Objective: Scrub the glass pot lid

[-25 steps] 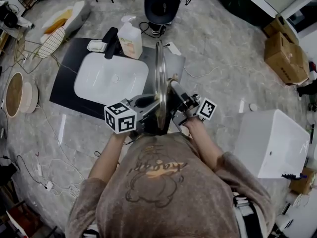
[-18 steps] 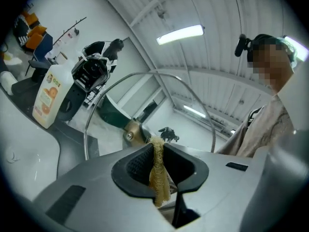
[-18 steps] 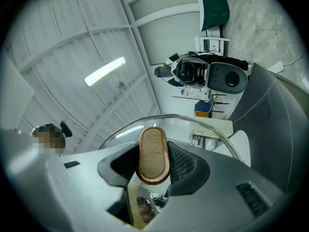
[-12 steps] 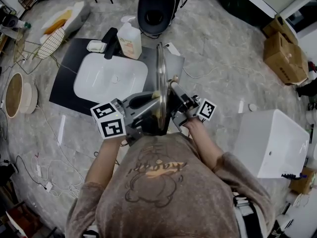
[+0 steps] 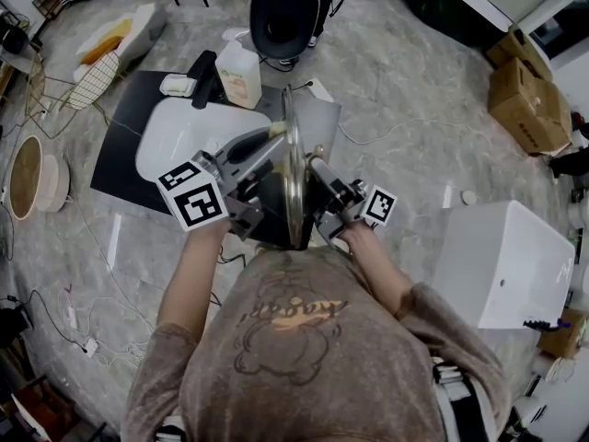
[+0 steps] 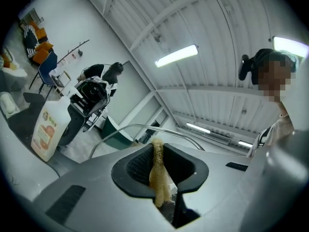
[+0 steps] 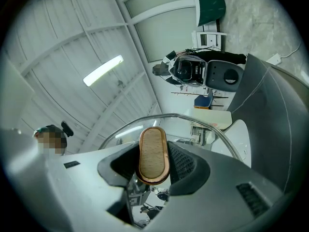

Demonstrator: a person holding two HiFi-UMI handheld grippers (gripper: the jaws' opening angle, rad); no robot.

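Note:
The glass pot lid (image 5: 293, 168) stands on edge in front of the person's chest, seen edge-on. My right gripper (image 5: 316, 171) is shut on the lid's knob (image 7: 152, 154), a wood-faced oval with a copper rim; the lid's glass and metal rim (image 7: 203, 124) arc beyond it. On the lid's left side, my left gripper (image 5: 268, 142) is shut on a yellowish scrub cloth (image 6: 160, 175), which sits against the lid's face near its upper half. The lid's rim (image 6: 145, 127) curves just past the left jaws.
Below lie a white sink basin (image 5: 189, 141) on a dark mat, a black faucet (image 5: 204, 76) and a soap bottle (image 5: 239, 67). A black stool (image 5: 283, 17) stands behind. A white box (image 5: 506, 265) is at the right, cardboard boxes (image 5: 529, 104) beyond, cables on the floor.
My left gripper has risen with the cloth along the lid's left face, toward the lid's upper part. The right gripper and the lid have stayed almost still.

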